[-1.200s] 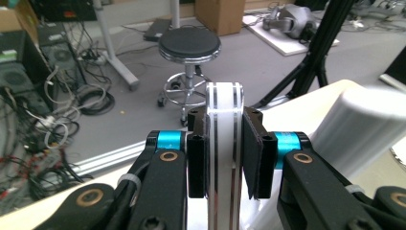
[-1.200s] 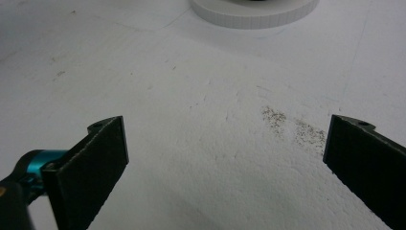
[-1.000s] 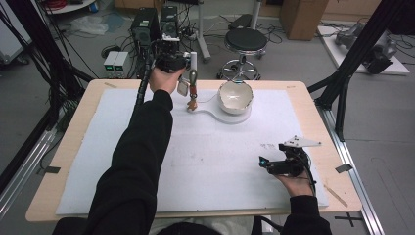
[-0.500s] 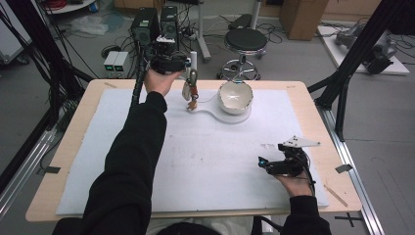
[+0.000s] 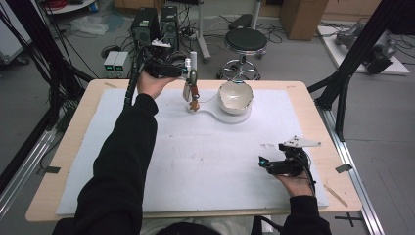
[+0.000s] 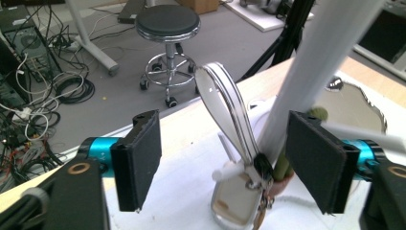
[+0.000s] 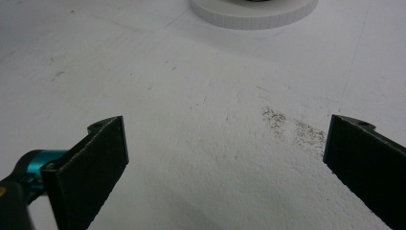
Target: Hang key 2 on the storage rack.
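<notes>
Between our left jaws: utensil holder (image 6: pixel 242 191) stands loose; jaws have just been opening, pads clear.
High view: left gripper (image 5: pixel 188 78) above holder (image 5: pixel 192 98), beside bowl (image 5: pixel 235 96).
Right gripper view: right gripper (image 7: pixel 225 158) wide open, empty.
Risk: we judge withdrawing crookedly could snag the white rod (image 6: pixel 306 72), toppling it.

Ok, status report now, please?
Left gripper just opening, spoon between jaws, unpressed. Right gripper open, low over white mat. Bowl beside, clear.

hand-held gripper (image 5: pixel 190 78) (image 5: pixel 264 165): 2 | bowl (image 5: pixel 235 96): 1 | stool (image 5: pixel 243 41): 1 | tongs (image 6: pixel 229 115): 1
</notes>
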The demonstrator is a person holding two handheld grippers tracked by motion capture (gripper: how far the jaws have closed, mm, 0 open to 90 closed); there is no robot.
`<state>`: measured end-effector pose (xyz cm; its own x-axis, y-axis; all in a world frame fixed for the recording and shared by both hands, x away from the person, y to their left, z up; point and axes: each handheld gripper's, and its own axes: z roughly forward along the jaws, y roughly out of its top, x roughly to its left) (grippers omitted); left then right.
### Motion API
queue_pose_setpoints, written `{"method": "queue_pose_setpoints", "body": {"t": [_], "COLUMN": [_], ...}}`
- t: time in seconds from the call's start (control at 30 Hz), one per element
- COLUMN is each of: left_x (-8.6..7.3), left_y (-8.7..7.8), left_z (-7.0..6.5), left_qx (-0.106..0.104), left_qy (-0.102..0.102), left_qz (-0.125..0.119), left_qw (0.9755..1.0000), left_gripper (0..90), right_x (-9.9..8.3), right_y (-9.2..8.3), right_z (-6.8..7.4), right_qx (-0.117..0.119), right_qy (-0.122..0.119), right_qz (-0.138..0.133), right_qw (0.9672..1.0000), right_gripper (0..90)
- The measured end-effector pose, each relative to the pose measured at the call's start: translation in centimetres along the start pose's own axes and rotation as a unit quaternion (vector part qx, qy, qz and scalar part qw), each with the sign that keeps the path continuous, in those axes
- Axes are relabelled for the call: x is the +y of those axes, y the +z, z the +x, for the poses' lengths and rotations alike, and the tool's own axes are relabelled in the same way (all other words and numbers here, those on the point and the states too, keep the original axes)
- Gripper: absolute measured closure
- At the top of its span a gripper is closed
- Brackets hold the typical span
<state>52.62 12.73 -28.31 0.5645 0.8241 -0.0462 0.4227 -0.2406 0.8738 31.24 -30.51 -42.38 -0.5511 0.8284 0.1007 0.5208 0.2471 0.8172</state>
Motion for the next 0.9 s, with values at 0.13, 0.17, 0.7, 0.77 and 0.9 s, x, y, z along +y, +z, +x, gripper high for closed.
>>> {"method": "queue_pose_setpoints", "body": {"t": [0.13, 0.17, 0.7, 0.77, 0.9], "left_x": [-0.7, -0.8, -4.5, -4.7, -5.7], "left_y": [-0.4, -0.5, -2.5, -2.7, -3.6], "left_z": [0.4, 0.5, 1.4, 1.5, 1.9], "left_qx": [-0.027, -0.032, -0.073, -0.073, -0.073], "left_qy": [0.014, 0.017, -0.009, -0.011, -0.026], "left_qz": [0.026, 0.035, 0.044, 0.044, 0.045], "left_qw": [0.9992, 0.9987, 0.9963, 0.9963, 0.9960], "left_gripper": [13.8, 11.6, 6.1, 6.1, 1.8], "right_x": [0.0, 0.0, 0.0, 0.0, 0.0], "right_y": [0.1, 0.1, 0.0, 0.0, 0.0], "right_z": [0.1, 0.1, 0.2, 0.2, 0.2], "right_qx": [0.002, 0.001, 0.001, 0.000, 0.001], "right_qy": [0.000, -0.001, 0.000, 0.000, 0.000], "right_qz": [0.001, 0.001, 0.001, 0.000, 0.002], "right_qw": [1.0000, 1.0000, 1.0000, 1.0000, 1.0000], "right_gripper": [0.6, 0.6, 0.6, 0.6, 0.6]}}
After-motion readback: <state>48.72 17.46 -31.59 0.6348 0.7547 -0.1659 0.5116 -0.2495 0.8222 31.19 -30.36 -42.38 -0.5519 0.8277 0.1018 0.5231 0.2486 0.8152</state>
